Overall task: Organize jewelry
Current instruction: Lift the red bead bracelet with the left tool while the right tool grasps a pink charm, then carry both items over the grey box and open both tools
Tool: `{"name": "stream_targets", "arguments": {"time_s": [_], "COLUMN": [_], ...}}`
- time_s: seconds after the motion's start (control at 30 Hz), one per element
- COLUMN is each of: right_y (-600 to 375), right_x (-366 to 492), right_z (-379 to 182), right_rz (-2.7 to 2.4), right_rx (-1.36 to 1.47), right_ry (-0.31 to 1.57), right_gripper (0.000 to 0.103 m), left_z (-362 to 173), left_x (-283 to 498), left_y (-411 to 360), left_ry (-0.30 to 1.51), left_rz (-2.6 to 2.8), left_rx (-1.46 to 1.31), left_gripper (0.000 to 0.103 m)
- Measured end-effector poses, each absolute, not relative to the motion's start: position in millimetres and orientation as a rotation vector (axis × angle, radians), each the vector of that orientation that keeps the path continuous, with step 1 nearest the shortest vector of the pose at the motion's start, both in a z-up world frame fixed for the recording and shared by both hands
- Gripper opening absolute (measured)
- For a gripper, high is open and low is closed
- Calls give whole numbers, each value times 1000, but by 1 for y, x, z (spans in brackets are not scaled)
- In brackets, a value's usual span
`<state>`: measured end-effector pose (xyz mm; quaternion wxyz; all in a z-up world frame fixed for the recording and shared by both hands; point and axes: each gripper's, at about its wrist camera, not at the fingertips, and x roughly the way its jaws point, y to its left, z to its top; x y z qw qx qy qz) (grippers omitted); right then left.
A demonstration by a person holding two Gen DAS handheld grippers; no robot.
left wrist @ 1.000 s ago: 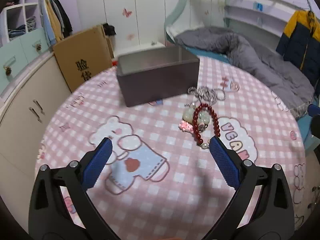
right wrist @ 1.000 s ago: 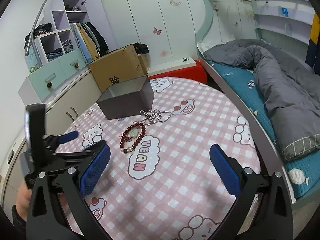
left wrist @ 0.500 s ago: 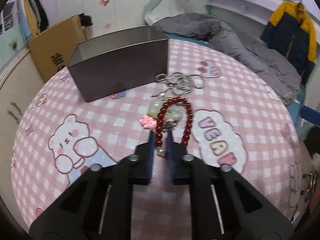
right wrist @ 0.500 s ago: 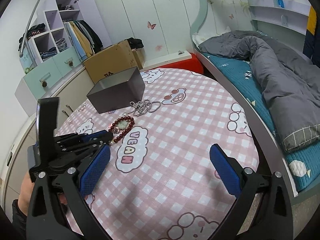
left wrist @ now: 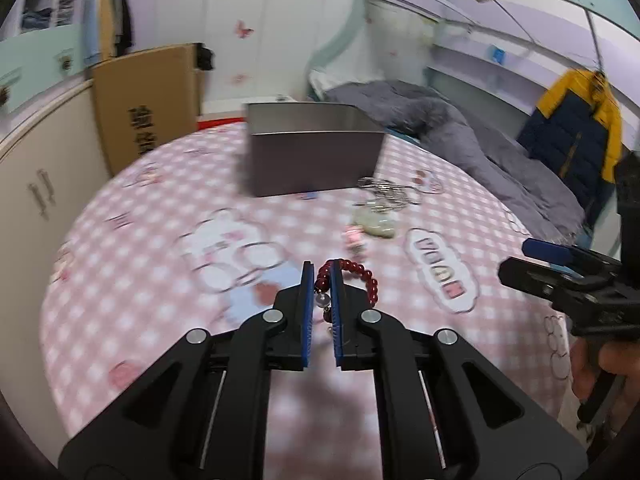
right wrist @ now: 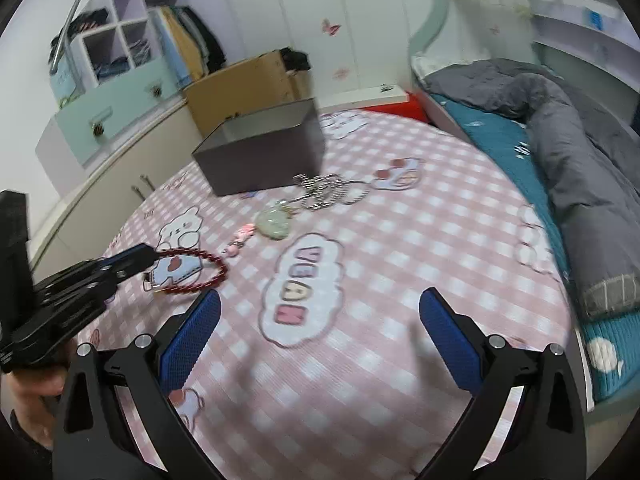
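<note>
My left gripper point(left wrist: 321, 274) is shut on a red bead bracelet point(left wrist: 362, 277) and holds it above the pink checked tablecloth; the right wrist view shows the same gripper point(right wrist: 138, 258) with the bracelet point(right wrist: 200, 270) hanging from it. A pale green jade pendant point(left wrist: 376, 225) with a pink charm point(left wrist: 354, 236) and a silver chain point(left wrist: 386, 192) lie on the cloth near the open dark grey box point(left wrist: 312, 160). My right gripper point(right wrist: 320, 308) is open and empty, over the cloth in front of the "VEAN" cloud print.
The round table point(right wrist: 360, 360) stands between low cabinets point(right wrist: 100, 184) on the left and a bed with a grey duvet point(right wrist: 580, 140) on the right. A cardboard box point(right wrist: 244, 84) leans behind the grey box point(right wrist: 260, 160).
My left gripper closed on the red bracelet and lifted it away from the pendant, back toward me. The right gripper stayed open and shifted slightly.
</note>
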<state>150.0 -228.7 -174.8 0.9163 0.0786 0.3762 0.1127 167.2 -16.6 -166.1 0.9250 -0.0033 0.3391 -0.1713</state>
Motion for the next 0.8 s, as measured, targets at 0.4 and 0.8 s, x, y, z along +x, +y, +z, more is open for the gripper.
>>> {"name": "stream_targets", "arguments": {"time_s": [0.4,0.8], "right_y": [-131,-147], "right_x": [225,203], "right_z": [-201,-186], "right_rz": [319,420], "right_rx": [-20,47], "right_ry": [895,847], "right_gripper": [68,10], "left_z": [-174,-160], "left_x": [166,161], "left_y": [34,40], "left_ry": [695,657], "left_rz": [-280,-296], "left_rx": [-103,-123], "left_gripper": [8,8]}}
